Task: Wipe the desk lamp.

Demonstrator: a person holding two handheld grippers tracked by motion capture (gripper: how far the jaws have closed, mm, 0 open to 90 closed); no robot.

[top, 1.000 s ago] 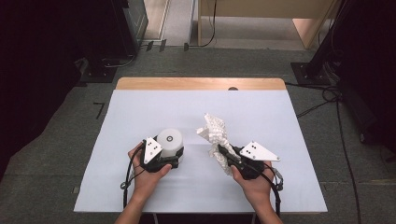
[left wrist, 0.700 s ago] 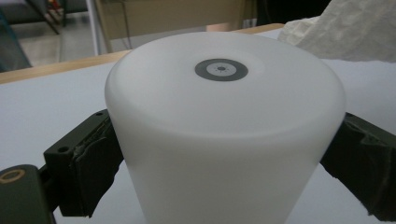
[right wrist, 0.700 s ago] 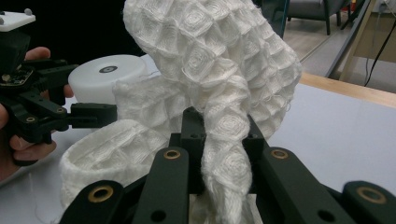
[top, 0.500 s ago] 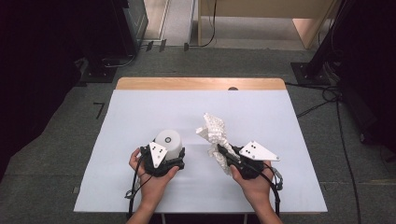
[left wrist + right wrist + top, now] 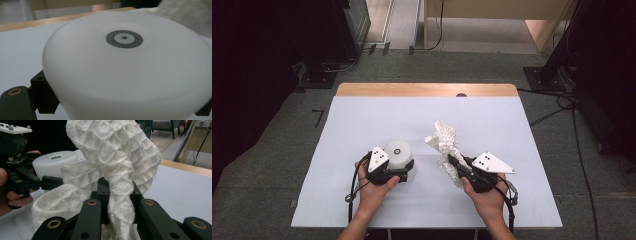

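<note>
Near the table's (image 5: 362,115) front edge:
My left gripper (image 5: 404,172): grasping the white round container (image 5: 399,154);
My right gripper (image 5: 451,161): clenched on the waffle cloth (image 5: 444,142)

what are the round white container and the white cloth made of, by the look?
Round white container: looks like matte, slightly translucent plastic, smooth with soft shading and no glare. White waffle-textured cloth: woven fabric, probably cotton; raised square cells and loose threads show, and it folds limply where the right gripper pinches it.

The high view looks forward and down on the bench (image 5: 362,130) from above the person's side. The left gripper view sits very near a white round container (image 5: 125,75). The right gripper view, close behind a white cloth (image 5: 117,157), shows that container too.
</note>
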